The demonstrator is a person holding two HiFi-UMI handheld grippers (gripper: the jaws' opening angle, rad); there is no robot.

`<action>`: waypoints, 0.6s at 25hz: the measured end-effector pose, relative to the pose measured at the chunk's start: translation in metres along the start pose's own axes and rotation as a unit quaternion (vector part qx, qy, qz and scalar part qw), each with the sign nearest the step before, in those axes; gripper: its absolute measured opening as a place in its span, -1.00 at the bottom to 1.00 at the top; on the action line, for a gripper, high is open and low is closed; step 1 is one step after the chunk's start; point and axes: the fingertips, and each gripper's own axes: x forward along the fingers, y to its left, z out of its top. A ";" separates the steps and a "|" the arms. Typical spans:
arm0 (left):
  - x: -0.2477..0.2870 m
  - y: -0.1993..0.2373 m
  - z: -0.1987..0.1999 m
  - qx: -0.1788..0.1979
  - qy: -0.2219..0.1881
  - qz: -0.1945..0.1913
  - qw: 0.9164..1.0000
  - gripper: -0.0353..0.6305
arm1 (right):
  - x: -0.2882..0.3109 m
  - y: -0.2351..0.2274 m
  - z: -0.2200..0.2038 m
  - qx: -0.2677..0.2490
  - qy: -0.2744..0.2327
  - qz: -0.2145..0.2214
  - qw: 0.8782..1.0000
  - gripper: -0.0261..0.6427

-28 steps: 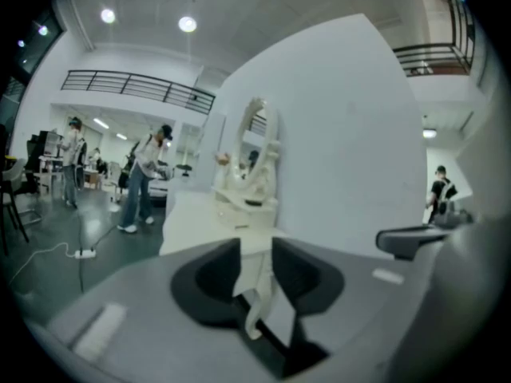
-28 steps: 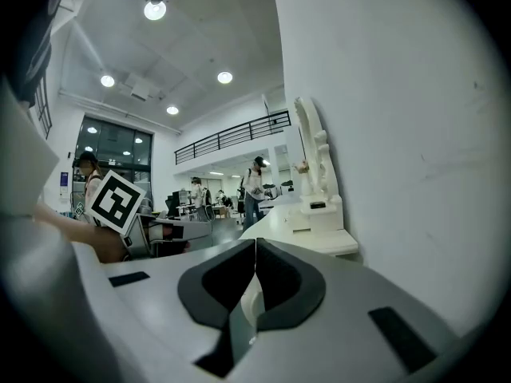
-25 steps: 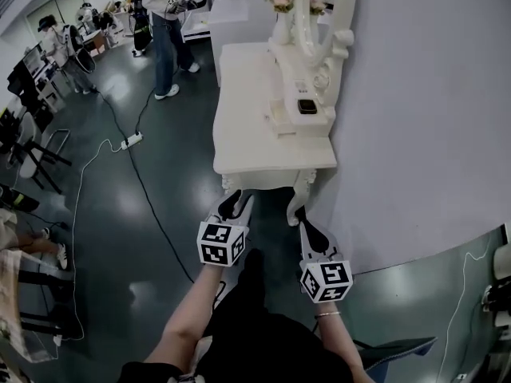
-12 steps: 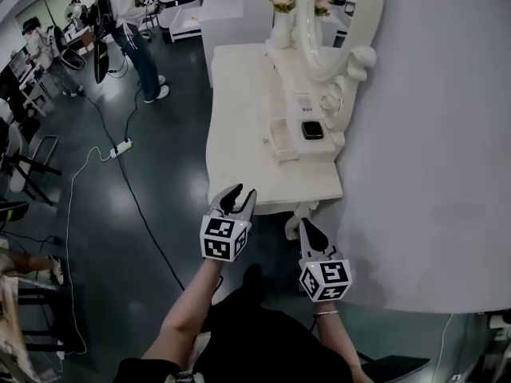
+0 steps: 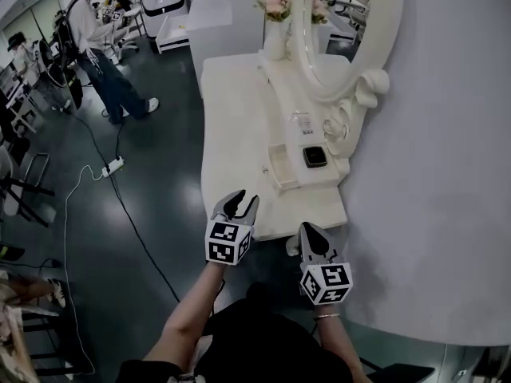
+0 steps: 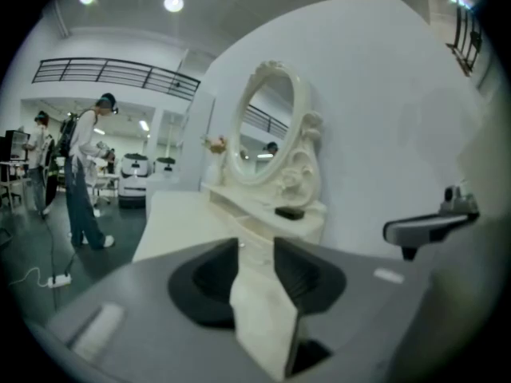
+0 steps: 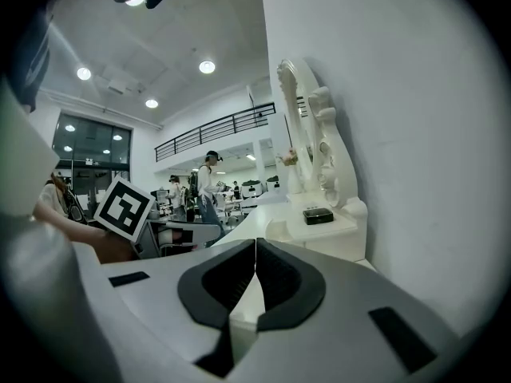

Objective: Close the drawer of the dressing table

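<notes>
The white dressing table (image 5: pixel 231 126) stands against the wall, its oval mirror (image 5: pixel 339 30) on the right. On its raised shelf a small drawer (image 5: pixel 281 166) is pulled out to the left, next to a black box (image 5: pixel 314 156). My left gripper (image 5: pixel 243 203) hovers over the table's near edge, open and empty. In the left gripper view, the left gripper (image 6: pixel 255 250) has the table top showing through its gap. My right gripper (image 5: pixel 310 234) is just off the near right corner, shut on nothing; its pads (image 7: pixel 267 266) meet in the right gripper view. Both are well short of the drawer.
A vase of flowers (image 5: pixel 274 18) stands at the table's far end. The white wall (image 5: pixel 447 174) runs along the right. A person (image 5: pixel 100 62) stands at far left, and a power strip (image 5: pixel 112 166) with cables lies on the dark floor. Chairs (image 5: pixel 20 182) line the left edge.
Both grippers have come forward to the table's near end, and the table now fills more of the view. The left jaws have spread a little wider. The person at far left has walked on.
</notes>
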 end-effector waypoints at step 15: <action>0.056 0.019 -0.005 0.004 0.026 -0.023 0.999 -0.51 | 0.034 -0.027 0.011 -0.004 0.007 -0.028 1.000 -0.91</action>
